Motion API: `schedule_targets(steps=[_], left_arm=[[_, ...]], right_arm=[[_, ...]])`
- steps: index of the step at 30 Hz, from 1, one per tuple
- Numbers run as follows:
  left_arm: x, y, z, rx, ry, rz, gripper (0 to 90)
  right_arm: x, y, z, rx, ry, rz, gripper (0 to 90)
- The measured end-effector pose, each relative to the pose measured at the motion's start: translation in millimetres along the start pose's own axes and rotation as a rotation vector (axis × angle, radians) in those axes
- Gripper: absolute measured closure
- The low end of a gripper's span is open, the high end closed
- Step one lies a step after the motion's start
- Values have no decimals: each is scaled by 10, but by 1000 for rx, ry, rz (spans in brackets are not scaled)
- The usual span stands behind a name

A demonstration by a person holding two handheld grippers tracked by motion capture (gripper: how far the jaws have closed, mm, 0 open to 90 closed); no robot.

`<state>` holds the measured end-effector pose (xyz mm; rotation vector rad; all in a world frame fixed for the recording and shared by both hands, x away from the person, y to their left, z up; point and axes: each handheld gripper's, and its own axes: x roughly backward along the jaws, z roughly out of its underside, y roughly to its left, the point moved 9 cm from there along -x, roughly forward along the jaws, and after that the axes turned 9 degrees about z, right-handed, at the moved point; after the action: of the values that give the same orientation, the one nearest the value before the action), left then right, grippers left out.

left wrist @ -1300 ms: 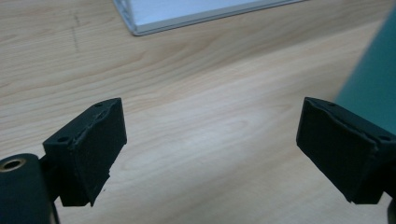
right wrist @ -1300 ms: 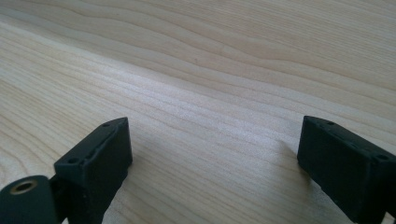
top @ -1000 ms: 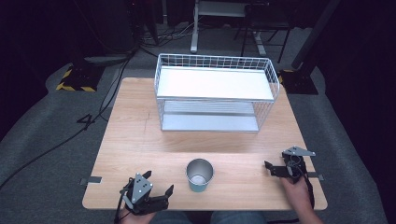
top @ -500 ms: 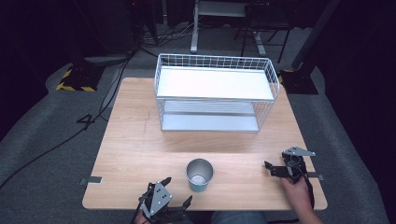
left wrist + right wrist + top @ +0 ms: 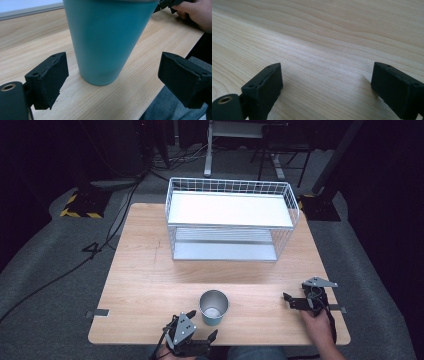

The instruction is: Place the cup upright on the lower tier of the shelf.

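White wire rack (image 5: 231, 222) well behind teal cup (image 5: 214, 307) (table (image 5: 145, 270) between bare)

left gripper (image 5: 212, 336): black, grey plate on top; right gripper (image 5: 287, 297): black, grey three-cornered plate; trousers (image 5: 162, 110): seemingly grey

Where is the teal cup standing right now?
In the high view the teal cup stands near the table's front edge, just ahead of the left gripper, well short of the wire rack.
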<state>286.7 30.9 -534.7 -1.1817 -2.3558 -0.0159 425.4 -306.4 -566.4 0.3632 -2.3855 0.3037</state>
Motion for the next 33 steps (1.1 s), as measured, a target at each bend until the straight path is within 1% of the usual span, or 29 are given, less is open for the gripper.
schedule_targets(steps=[2, 3, 4, 5, 7, 9, 11, 12, 14, 18, 19, 22, 23, 25, 27, 33], left_arm=[[-53, 11, -9, 10, 0, -6, 101], [-76, 21, -14, 18, -1, -15, 101], [-76, 21, -14, 18, -1, -15, 103], [-101, 30, -18, 28, -1, -26, 103], [-149, 44, -22, 33, 5, -37, 104], [-196, 65, -20, 29, 15, -52, 111], [-205, 74, -20, 23, 20, -51, 122], [-218, 76, -22, 32, 17, -54, 122], [-238, 95, -33, 33, 17, -59, 143], [-299, 106, -48, 38, 24, -52, 155], [-305, 106, -55, 32, 24, -51, 160], [-321, 105, -61, 30, 29, -45, 170], [-336, 109, -59, 26, 39, -50, 179], [-338, 114, -60, 20, 44, -51, 187], [-345, 120, -67, 18, 46, -47, 211], [-341, 121, -66, 16, 53, -44, 220]], right_arm=[[1, 0, 1, -1, 1, 1, 104], [0, 0, 0, 0, 0, 0, 104], [1, 0, 1, -1, 1, 1, 104], [1, 0, 1, -1, 1, 1, 104], [0, 0, 0, 0, 0, 0, 104], [0, 0, 0, 0, 0, 0, 104], [0, 0, 0, 0, 0, 0, 104], [0, 0, 0, 0, 0, 0, 104], [0, 0, 0, 0, 0, 0, 104], [1, 0, 1, -2, 0, 3, 105], [2, 0, 2, -1, 0, 2, 106], [3, 1, 3, -1, 0, 2, 107], [4, 0, 3, 0, 0, 2, 107], [4, 1, 3, -1, 0, 2, 107], [6, 2, 4, -3, 0, 4, 108], [9, 3, 6, -4, 0, 5, 109]])
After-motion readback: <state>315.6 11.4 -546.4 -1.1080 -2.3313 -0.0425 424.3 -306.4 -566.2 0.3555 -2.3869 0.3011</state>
